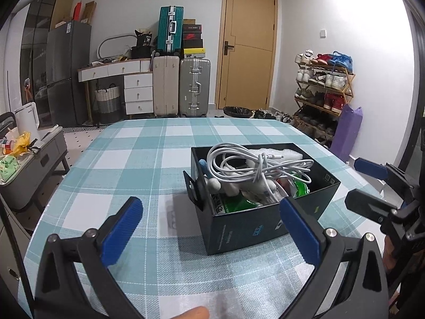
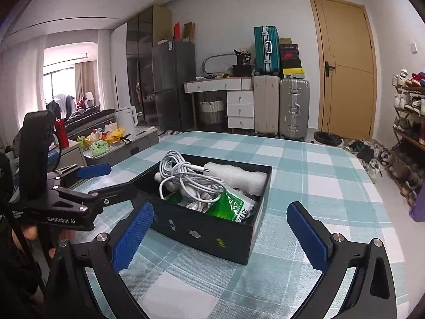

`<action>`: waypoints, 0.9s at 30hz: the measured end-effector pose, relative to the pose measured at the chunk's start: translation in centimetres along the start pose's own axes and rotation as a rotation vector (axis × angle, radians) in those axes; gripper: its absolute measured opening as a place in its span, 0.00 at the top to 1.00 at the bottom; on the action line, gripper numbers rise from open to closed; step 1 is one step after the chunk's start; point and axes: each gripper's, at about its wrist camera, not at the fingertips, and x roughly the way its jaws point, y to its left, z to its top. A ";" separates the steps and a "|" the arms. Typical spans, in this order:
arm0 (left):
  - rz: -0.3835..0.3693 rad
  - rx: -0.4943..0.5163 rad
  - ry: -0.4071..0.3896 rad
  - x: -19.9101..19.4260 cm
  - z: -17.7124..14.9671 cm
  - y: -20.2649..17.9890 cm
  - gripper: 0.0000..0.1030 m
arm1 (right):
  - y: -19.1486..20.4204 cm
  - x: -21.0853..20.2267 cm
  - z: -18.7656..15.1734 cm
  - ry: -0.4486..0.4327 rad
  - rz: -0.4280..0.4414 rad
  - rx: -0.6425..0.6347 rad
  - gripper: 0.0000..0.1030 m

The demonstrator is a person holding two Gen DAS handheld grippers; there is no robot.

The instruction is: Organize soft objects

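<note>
A black open box [image 1: 247, 228] stands on the checked tablecloth; it also shows in the right wrist view [image 2: 212, 235]. Inside lie a coiled white cable [image 1: 255, 166] [image 2: 186, 175], a green-and-white packet [image 1: 233, 204] [image 2: 233, 207], white bubble wrap [image 1: 281, 152] [image 2: 236, 172] and a small white soft thing [image 1: 215, 184]. My left gripper [image 1: 212, 228] is open and empty, just in front of the box. My right gripper [image 2: 220, 235] is open and empty, its fingers either side of the box's near corner. The right gripper also shows at the left view's right edge [image 1: 364, 183].
The table [image 1: 127, 159] carries a teal-and-white checked cloth. A low grey cabinet [image 1: 32, 164] with bags stands left of the table. Suitcases [image 1: 180, 85], a drawer desk, a wooden door and a shoe rack [image 1: 321, 93] line the far wall.
</note>
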 end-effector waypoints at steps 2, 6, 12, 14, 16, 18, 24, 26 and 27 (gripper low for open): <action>0.001 -0.001 -0.002 0.0 0.0 0.0 0.00 | 0.2 -0.3 0.0 -0.010 0.002 -0.006 0.01; 0.002 0.000 -0.003 -0.1 0.0 0.0 0.00 | 0.2 -0.6 0.0 -0.025 0.004 -0.005 0.01; -0.008 0.007 0.003 -0.1 0.0 -0.1 0.00 | 0.4 -1.0 0.0 -0.037 0.004 -0.010 0.01; -0.012 0.010 -0.001 -0.2 0.0 -0.2 0.00 | 0.4 -1.1 0.0 -0.039 0.001 -0.009 0.01; -0.016 0.015 -0.003 -0.2 0.0 -0.3 0.00 | 0.4 -1.1 0.0 -0.042 0.001 -0.011 0.01; -0.019 0.020 -0.003 -0.2 0.0 -0.4 0.00 | 0.4 -1.1 0.0 -0.041 0.002 -0.011 0.01; -0.027 0.020 -0.006 -0.4 0.0 -0.4 0.00 | 0.4 -1.1 0.0 -0.044 0.005 -0.011 0.01; -0.029 0.021 -0.003 -0.3 -0.1 -0.5 0.00 | 0.5 -1.1 0.0 -0.043 0.006 -0.010 0.01; -0.029 0.020 -0.001 -0.3 -0.1 -0.5 0.00 | 0.4 -1.1 0.0 -0.045 0.005 -0.011 0.01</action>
